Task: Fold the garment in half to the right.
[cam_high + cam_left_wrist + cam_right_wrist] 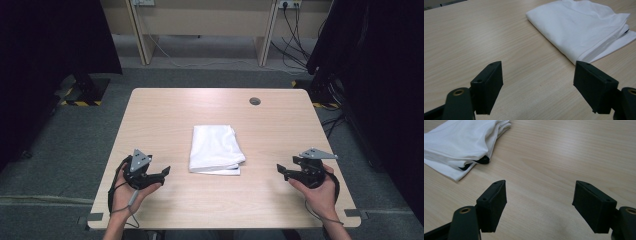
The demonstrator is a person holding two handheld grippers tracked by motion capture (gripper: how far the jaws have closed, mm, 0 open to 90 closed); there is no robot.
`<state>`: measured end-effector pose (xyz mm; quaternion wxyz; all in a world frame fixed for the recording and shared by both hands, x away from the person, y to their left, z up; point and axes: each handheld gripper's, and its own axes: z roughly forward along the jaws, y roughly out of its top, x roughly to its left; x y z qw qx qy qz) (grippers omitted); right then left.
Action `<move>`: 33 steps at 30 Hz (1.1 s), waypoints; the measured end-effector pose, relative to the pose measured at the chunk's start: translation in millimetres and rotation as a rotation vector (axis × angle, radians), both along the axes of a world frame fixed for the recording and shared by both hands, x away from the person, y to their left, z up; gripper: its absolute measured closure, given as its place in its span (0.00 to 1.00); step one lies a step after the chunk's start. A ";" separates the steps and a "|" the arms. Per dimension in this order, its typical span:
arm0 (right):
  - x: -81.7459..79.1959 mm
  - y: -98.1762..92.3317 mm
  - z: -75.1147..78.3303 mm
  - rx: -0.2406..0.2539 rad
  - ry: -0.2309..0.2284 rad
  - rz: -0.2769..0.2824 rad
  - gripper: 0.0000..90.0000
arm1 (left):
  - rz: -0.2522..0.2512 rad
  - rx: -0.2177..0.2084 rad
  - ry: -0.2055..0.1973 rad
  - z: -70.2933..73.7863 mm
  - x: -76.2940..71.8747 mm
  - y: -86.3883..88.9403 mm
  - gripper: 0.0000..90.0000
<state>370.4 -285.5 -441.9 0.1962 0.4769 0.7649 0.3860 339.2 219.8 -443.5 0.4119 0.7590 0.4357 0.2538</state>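
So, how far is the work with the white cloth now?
The folded white cloth already lies in a neat stack in the middle of the table, so the folding looks done, or it has not been unfolded yet. Nothing is in hand: the left gripper and the right gripper are both open, apart from the cloth on either side of it. Any further handling remains.

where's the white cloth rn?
In the high view the folded white cloth lies mid-table, between the left gripper and right gripper, touching neither.
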 end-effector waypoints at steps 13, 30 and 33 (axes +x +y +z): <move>-7.6 -18.1 -6.6 0.000 -0.003 -0.041 0.29 | 0.030 -0.010 0.008 -8.9 -3.0 10.0 0.25; -15.3 -41.8 -14.2 0.009 -0.001 -0.109 0.29 | 0.069 -0.026 0.012 -16.3 -6.2 23.2 0.25; -15.6 -44.5 -14.6 0.009 -0.003 -0.118 0.29 | 0.074 -0.027 0.015 -17.5 -5.9 24.6 0.25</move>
